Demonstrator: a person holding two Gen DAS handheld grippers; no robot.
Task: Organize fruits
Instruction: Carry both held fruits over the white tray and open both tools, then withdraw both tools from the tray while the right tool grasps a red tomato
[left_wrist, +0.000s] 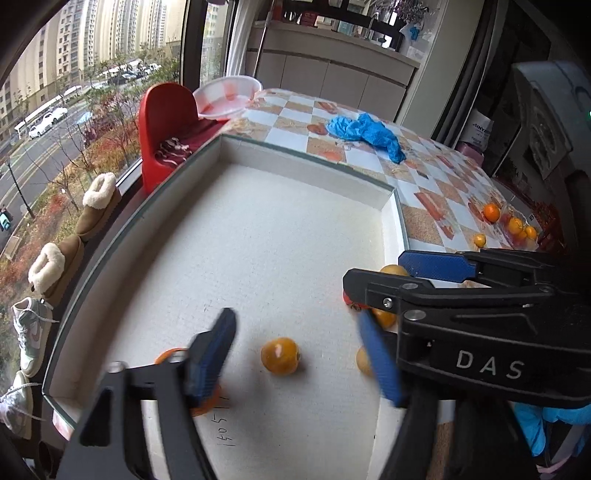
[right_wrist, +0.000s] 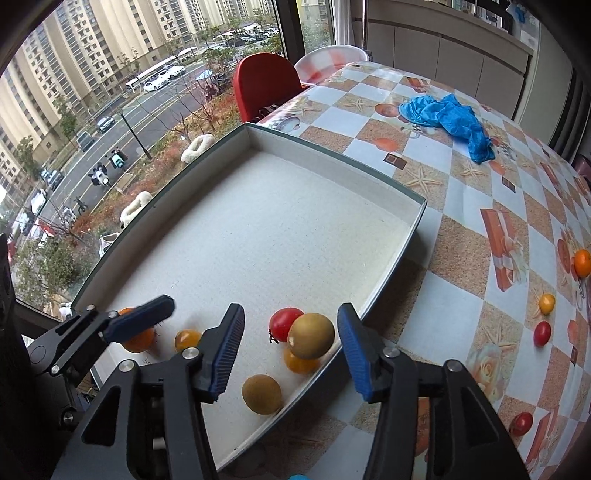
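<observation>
A shallow white box (left_wrist: 389, 201) (right_wrist: 413, 229) lies on the checkered table. In the left wrist view my left gripper (left_wrist: 299, 350) is open above the box floor, with a small yellow-orange fruit (left_wrist: 280, 355) lying between its fingers. My right gripper (right_wrist: 291, 347) is open and empty over the box's near right corner. Below it lie a red tomato (right_wrist: 282, 322), a brown-green fruit (right_wrist: 311, 335), a yellow tomato (right_wrist: 299, 363) and another brown fruit (right_wrist: 261, 393). An orange (right_wrist: 138, 338) and a small yellow fruit (right_wrist: 186, 339) lie further left. The right gripper (left_wrist: 373, 273) shows in the left view.
Loose fruit lies on the table at right: an orange (right_wrist: 582, 263), a yellow tomato (right_wrist: 546, 303), two red tomatoes (right_wrist: 542, 333). A blue crumpled cloth (right_wrist: 448, 120) lies at the far side. A red chair (right_wrist: 264, 85) and window are behind the box.
</observation>
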